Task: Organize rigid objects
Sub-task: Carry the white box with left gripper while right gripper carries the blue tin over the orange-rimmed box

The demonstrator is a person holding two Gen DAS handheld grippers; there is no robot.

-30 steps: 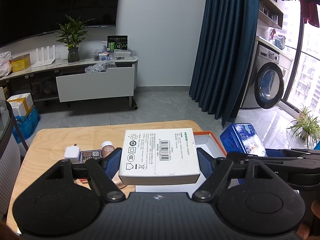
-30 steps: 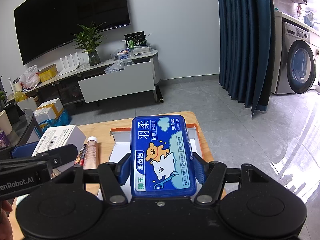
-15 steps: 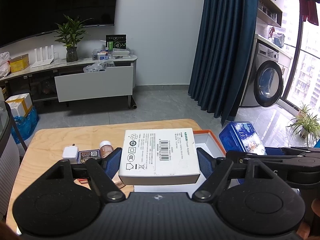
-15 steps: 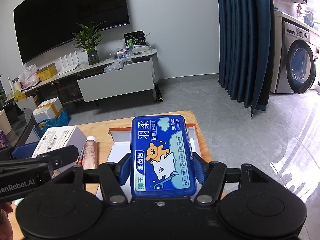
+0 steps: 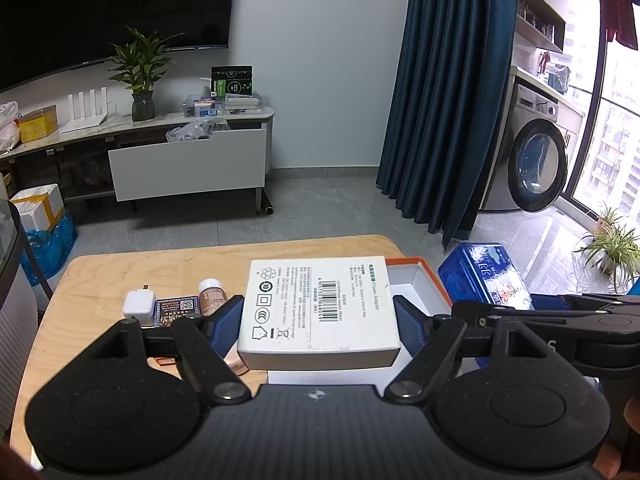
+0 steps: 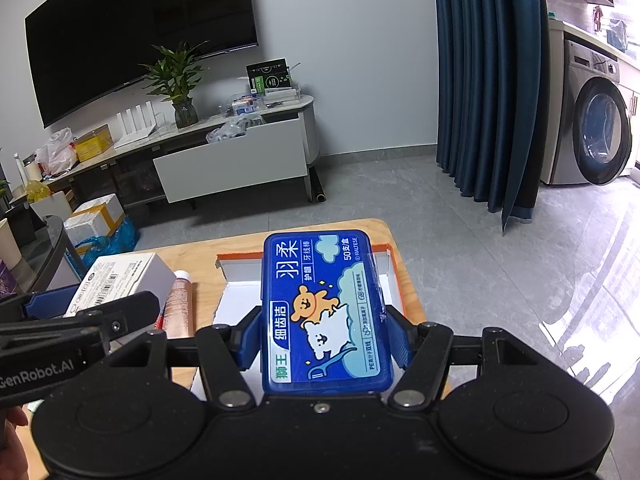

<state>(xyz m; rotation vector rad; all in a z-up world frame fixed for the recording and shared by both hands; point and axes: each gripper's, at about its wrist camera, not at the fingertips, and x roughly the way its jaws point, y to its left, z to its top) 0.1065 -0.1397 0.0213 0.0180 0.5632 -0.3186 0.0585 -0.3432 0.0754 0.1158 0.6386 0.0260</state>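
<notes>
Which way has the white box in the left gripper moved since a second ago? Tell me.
No. The white box sits at the same place against the wooden table and orange-rimmed tray, clamped in the left gripper.

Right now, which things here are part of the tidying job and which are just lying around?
Job: white adapter box in left gripper; blue floss case in right gripper; orange-rimmed tray; pink tube; white charger.
Lying about: potted plant; washing machine.

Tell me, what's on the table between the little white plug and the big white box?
A small dark packet and a brown tube lie between the white plug and the white box, seen in the left wrist view.
</notes>
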